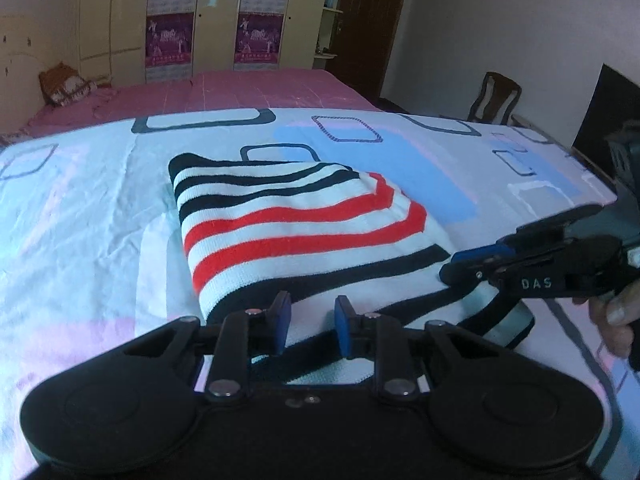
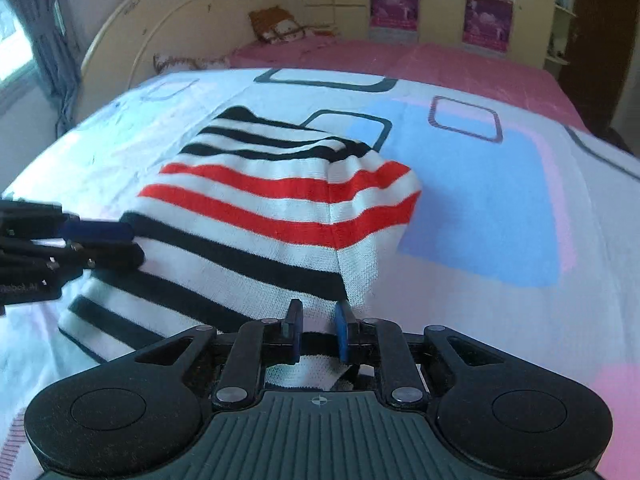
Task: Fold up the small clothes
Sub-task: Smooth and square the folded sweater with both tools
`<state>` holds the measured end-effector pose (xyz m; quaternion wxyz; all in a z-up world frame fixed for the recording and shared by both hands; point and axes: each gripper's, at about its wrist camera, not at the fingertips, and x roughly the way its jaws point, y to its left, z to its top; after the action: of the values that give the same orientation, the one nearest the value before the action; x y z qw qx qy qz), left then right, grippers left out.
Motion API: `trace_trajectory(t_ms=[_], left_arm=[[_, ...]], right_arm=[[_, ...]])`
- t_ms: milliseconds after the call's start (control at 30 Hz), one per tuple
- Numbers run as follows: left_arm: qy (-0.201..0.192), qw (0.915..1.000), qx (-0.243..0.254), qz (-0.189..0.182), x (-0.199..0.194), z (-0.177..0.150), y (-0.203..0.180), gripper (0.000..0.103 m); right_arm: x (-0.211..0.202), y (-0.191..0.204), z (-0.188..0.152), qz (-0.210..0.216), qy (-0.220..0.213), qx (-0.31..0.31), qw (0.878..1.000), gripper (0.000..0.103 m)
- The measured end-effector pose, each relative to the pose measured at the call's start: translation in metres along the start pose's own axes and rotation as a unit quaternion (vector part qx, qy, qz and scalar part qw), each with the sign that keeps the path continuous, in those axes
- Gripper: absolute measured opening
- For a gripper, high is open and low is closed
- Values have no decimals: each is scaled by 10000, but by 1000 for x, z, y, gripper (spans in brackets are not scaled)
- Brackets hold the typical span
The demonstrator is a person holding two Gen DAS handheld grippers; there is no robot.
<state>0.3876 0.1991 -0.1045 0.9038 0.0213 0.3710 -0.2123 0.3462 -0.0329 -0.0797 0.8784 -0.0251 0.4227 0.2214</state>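
A striped knit garment (image 1: pixel 304 224), white with black and red stripes, lies partly folded on the patterned bedsheet (image 1: pixel 80 216). My left gripper (image 1: pixel 311 314) is slightly open, its blue pads either side of the garment's near edge. My right gripper (image 2: pixel 319 322) is also slightly open around the garment's near right corner (image 2: pixel 304 372). In the left wrist view the right gripper (image 1: pixel 460 266) comes in from the right at the garment's edge. In the right wrist view the left gripper (image 2: pixel 132 244) comes in from the left against the garment (image 2: pixel 280 208).
The sheet covers the near end of a bed with a pink cover (image 1: pixel 248 92) behind. A cushion (image 1: pixel 66 86) lies by the headboard. A wardrobe with posters (image 1: pixel 216 16) stands at the back, a wooden chair (image 1: pixel 496 98) at the right.
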Motion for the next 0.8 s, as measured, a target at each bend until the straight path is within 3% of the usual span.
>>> trace_trajectory(t_ms=[133, 333, 567, 800], left_arm=[[-77, 9999, -144, 41, -16, 2, -2, 17], [-63, 9994, -341, 77, -47, -16, -11, 18], [356, 9978, -496, 254, -29, -42, -28, 18], [420, 9960, -598, 510, -14, -46, -29, 18]], right_arm=[[-12, 4, 6, 14, -71, 52, 10000, 17], [-48, 15, -3, 301, -278, -42, 9992, 17], [-28, 19, -35, 223, 161, -123, 9995, 16], [-12, 15, -45, 371, 59, 6, 9993, 16]])
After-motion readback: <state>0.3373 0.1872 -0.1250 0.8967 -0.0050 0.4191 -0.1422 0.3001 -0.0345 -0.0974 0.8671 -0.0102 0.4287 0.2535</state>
